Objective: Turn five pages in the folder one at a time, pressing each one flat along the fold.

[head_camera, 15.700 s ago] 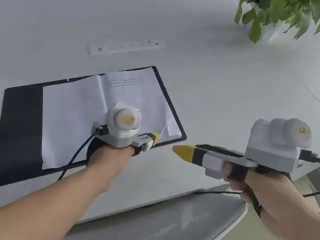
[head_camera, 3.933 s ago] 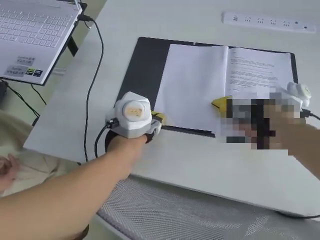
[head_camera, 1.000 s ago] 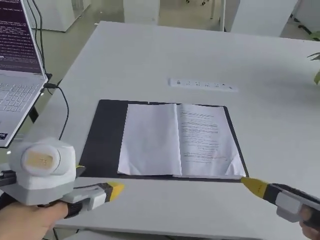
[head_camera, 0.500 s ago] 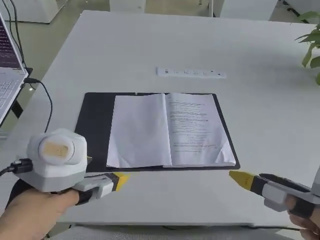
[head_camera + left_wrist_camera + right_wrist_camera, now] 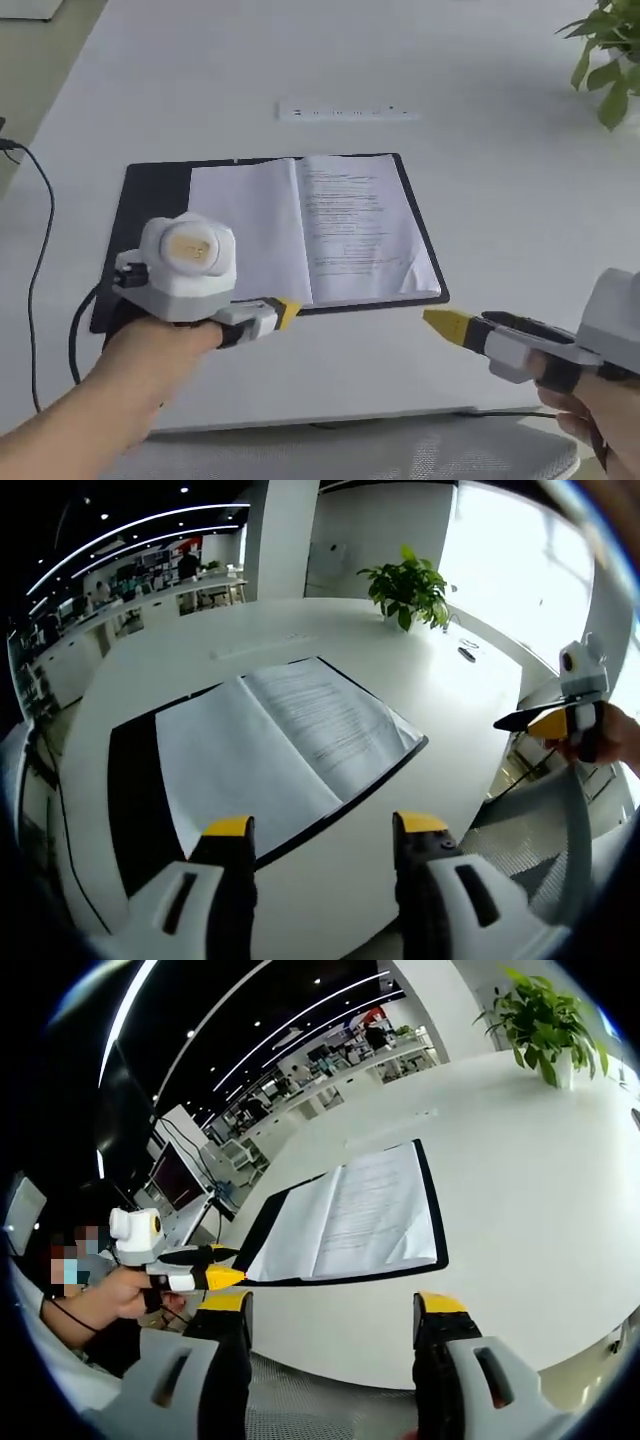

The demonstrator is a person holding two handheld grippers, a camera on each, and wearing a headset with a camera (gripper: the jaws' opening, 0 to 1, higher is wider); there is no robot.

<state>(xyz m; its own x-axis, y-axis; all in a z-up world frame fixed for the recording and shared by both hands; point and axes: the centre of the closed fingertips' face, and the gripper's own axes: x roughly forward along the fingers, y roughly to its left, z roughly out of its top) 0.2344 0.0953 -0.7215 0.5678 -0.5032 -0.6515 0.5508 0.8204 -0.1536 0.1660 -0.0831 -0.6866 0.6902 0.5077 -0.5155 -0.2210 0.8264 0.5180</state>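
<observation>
Currently folder (image 5: 155, 195) (open) lies crosswise, spine (image 5: 301, 230) running away.

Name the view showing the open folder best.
Left gripper view: the folder lies large and close, text lines visible. Head view has it partly behind the left tongs; right gripper view shows it small.

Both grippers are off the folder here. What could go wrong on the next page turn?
The right gripper, open and short of the printed page, might pinch several of the stacked sheets at its near corner. The folder lies loose on the smooth table with the left gripper off it, so a pull might drag it.
</observation>
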